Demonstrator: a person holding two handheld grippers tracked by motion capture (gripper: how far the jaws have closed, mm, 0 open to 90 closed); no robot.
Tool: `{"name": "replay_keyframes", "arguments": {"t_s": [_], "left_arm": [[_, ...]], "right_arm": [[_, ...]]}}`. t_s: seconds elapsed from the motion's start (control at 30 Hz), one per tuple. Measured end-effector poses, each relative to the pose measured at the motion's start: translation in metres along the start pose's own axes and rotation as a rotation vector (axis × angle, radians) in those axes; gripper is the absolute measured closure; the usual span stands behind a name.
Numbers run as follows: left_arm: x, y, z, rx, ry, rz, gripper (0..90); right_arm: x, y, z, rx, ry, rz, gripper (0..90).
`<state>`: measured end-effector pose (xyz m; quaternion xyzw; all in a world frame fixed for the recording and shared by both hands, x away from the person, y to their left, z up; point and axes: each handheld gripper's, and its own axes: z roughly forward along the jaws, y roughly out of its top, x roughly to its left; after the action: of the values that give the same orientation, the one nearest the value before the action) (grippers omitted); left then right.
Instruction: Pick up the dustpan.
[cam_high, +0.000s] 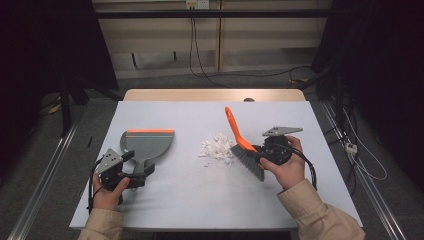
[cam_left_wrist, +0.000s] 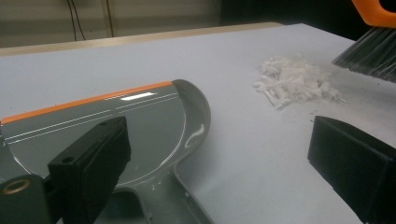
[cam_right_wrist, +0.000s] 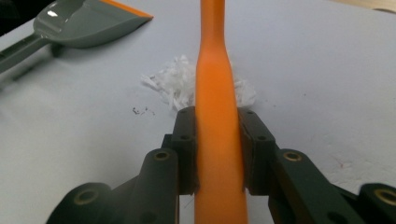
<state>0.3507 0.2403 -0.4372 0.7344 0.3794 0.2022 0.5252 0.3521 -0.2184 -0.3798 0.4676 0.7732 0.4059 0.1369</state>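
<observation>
You are working at a table (cam_high: 200, 200) with a pale grey-white top, and a strip of light wood (cam_high: 215, 94) shows along its far edge. Beyond it the floor (cam_high: 165, 80) is grey, and a low wall of pale panels (cam_high: 160, 40) runs across the back, with a dark rail (cam_high: 215, 14) above. A white socket (cam_high: 196, 4) sits at the top of that wall, and black cables (cam_high: 195, 50) hang from it and trail over the floor to the right. Dark curtains or screens (cam_high: 45, 45) close in both sides. Metal rails (cam_high: 45, 175) run along the floor to either side of you. The light is dim and even.
</observation>
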Motion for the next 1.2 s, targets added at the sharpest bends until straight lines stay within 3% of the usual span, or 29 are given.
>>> {"name": "replay_keyframes", "arguments": {"t_s": [0.2, 0.57, 0.73, 0.97, 1.2], "left_arm": [[0.0, 0.002, -0.002, 0.013, 0.017, 0.002, 5.5], [0.0, 0.002, -0.002, 0.052, 0.012, -0.012, 5.5], [0.0, 0.001, -0.001, 0.07, 0.013, -0.014, 5.5], [0.001, 0.001, -0.001, 0.083, 0.023, -0.028, 5.5], [0.002, 0.0, 0.001, 0.111, 0.041, -0.043, 5.5]], "right_arm": [[-0.008, 0.006, 0.003, -0.05, -0.031, 0.026, 71.8], [-0.031, 0.015, 0.031, -0.046, -0.062, 0.061, 71.8], [-0.035, 0.021, 0.034, -0.05, -0.071, 0.039, 71.8], [-0.034, 0.025, 0.041, -0.041, -0.038, 0.03, 71.8], [-0.038, 0.031, 0.043, -0.056, -0.053, 0.016, 71.7]]}}
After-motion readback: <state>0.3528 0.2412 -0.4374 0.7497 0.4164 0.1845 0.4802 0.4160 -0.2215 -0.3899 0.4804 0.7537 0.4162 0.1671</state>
